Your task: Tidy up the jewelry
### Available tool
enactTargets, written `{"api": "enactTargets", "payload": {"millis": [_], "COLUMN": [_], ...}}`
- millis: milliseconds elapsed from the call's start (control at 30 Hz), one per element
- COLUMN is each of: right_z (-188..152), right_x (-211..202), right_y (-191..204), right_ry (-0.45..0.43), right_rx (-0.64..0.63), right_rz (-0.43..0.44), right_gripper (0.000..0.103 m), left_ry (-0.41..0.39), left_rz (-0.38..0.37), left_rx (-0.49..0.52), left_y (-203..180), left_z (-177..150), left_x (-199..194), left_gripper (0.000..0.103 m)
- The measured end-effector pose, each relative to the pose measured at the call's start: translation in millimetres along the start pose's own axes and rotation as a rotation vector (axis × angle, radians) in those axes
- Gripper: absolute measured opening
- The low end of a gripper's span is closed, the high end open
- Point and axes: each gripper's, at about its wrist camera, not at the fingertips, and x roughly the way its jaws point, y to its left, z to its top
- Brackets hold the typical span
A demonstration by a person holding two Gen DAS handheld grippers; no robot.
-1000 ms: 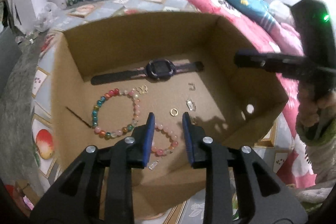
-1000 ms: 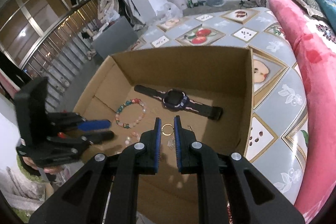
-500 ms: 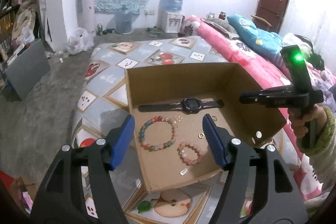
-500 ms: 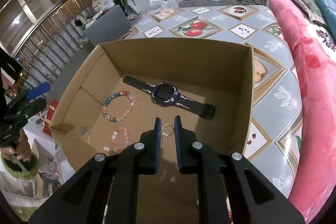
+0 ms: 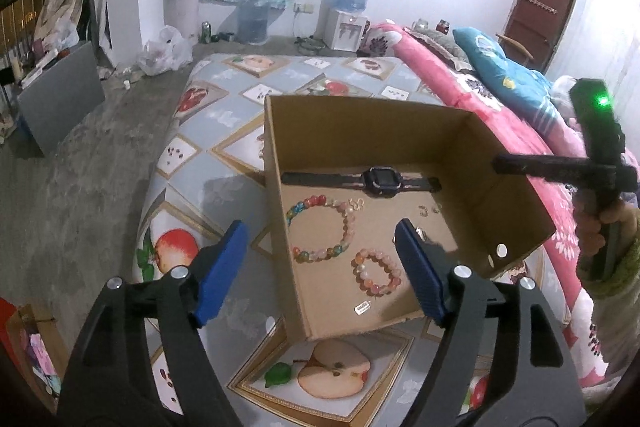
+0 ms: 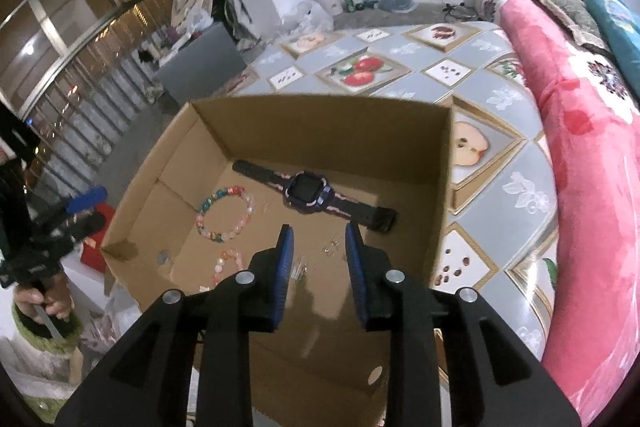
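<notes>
A cardboard box (image 5: pixel 500 187) (image 6: pixel 328 123) sits on a fruit-patterned bed cover. Inside lie a black smartwatch (image 5: pixel 382 181) (image 6: pixel 308 189), a large multicoloured bead bracelet (image 5: pixel 320 229) (image 6: pixel 226 213), a small pink bead bracelet (image 5: pixel 376 271) (image 6: pixel 226 263) and small metal earrings (image 5: pixel 428 209) (image 6: pixel 332 245). My left gripper (image 5: pixel 322 263) is wide open and empty, held above the box's near left corner. My right gripper (image 6: pixel 320 263) is open and empty over the box floor near the earrings. The right gripper also shows in the left wrist view (image 5: pixel 560 167), at the box's right side.
A pink blanket (image 6: pixel 580 155) and blue pillow (image 5: pixel 504 71) lie along the right of the bed. The bed's left edge drops to a concrete floor (image 5: pixel 80 167). A water dispenser (image 5: pixel 348 15) stands at the far wall.
My right gripper has opened and the gold ring it held is gone from between its fingers. My left gripper has pulled back from the box and opened wide.
</notes>
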Motion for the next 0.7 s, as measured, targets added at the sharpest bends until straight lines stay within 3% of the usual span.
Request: {"api": "enactTargets", "payload": {"millis": [167, 333, 467, 700], "right_z": [-15, -48, -65, -66], "right_x": [-28, -17, 6, 10], "right_y": [-27, -55, -47, -26], "right_ry": [-0.082, -0.028, 0.071, 0.090], "right_rx": [0.122, 0.270, 0.255, 0.197], "right_rz": [-0.017, 0.007, 0.029, -0.043], "right_gripper": [0.042, 0.048, 0.048, 0.051], "left_ry": [0.054, 0.150, 0.197, 0.197], "left_rz": [-0.012, -0.049, -0.094, -0.028], "left_rx": [-0.053, -0.105, -0.118, -0.126], "left_y": [9, 9, -1, -11], "left_z": [-10, -20, -26, -26], "left_x": [11, 38, 53, 51], "left_gripper": [0.081, 0.081, 0.082, 0.083]}}
